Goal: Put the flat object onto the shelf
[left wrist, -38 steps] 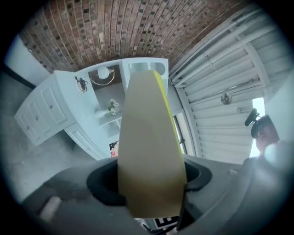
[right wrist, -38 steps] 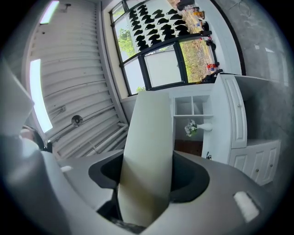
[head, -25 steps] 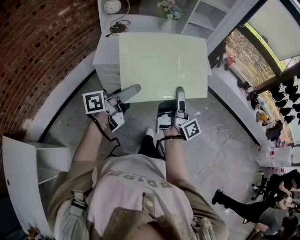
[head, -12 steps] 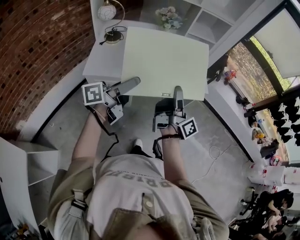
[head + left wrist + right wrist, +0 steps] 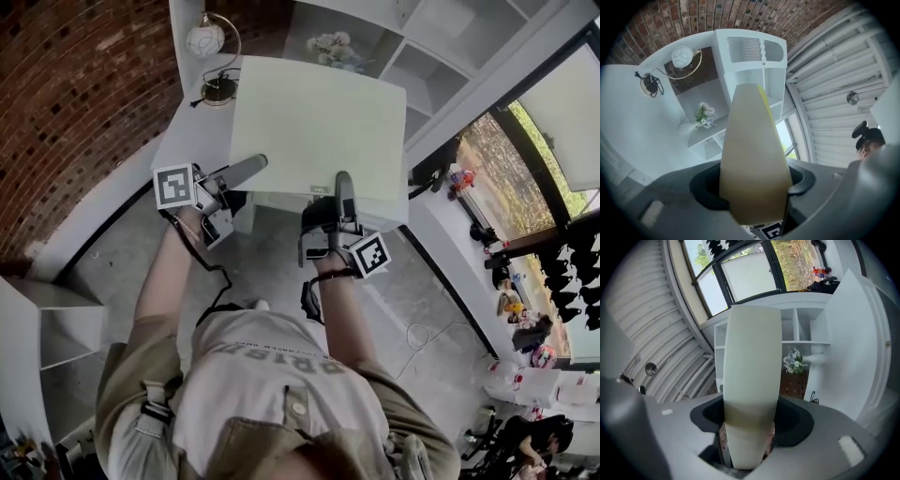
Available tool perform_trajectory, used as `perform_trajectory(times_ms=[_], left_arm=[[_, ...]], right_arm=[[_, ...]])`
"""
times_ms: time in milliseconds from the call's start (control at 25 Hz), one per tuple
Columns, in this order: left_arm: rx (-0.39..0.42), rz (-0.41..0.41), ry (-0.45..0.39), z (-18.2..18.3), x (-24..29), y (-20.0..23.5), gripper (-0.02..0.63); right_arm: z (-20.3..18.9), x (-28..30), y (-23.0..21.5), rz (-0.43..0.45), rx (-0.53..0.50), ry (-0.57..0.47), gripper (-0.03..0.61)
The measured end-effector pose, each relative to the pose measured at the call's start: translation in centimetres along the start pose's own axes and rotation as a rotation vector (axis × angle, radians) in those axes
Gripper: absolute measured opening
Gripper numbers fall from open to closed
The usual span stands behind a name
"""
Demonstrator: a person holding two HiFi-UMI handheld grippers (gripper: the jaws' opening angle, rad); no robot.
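Note:
A large flat pale-cream board [image 5: 319, 127] is held level in front of the person, over the white cabinet and close to the white shelf unit [image 5: 427, 42]. My left gripper [image 5: 246, 169] is shut on its near edge at the left, and my right gripper [image 5: 343, 187] is shut on the near edge further right. In the left gripper view the board [image 5: 752, 150] runs out from between the jaws of the left gripper [image 5: 753, 190] toward the shelf [image 5: 750, 70]. The right gripper view shows the board [image 5: 752, 376] clamped in the right gripper [image 5: 749, 425], with the shelf compartments [image 5: 806, 329] behind it.
A globe lamp [image 5: 204, 39] and a vase of flowers [image 5: 330, 45] stand on the white cabinet top [image 5: 183, 131] below the shelf. The brick wall [image 5: 66, 94] is at the left, windows at the right. A white open box [image 5: 42, 328] sits low left; a cable [image 5: 420, 333] lies on the floor.
The board and both grippers have moved forward toward the shelf unit. The shelf compartments, lamp and flowers now show nearer, and the person has stepped forward.

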State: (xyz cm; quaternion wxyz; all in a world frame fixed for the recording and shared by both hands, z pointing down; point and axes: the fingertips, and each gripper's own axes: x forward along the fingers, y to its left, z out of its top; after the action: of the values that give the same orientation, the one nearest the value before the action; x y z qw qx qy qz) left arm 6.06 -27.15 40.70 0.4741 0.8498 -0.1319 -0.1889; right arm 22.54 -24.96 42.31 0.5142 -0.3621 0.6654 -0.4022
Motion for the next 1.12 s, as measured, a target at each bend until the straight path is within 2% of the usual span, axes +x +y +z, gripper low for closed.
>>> perform_trajectory(times_ms=[440, 800, 1120], left_arm=[[-0.011, 0.029, -0.027, 4.7, 3.7, 2.3, 0.310], [-0.005, 0.000, 0.008, 8.1, 6.6, 3.8, 0.310], [0.011, -0.027, 0.064, 13.3, 10.1, 4.9, 0.310]], right_arm=[[2.4, 6.2, -1.9, -0.011, 0.019, 0.031, 0.282], [4.1, 9.8, -2.9, -0.006, -0.005, 0.006, 0.282], [5.7, 14.9, -3.2, 0.010, -0.018, -0.048, 0.281]])
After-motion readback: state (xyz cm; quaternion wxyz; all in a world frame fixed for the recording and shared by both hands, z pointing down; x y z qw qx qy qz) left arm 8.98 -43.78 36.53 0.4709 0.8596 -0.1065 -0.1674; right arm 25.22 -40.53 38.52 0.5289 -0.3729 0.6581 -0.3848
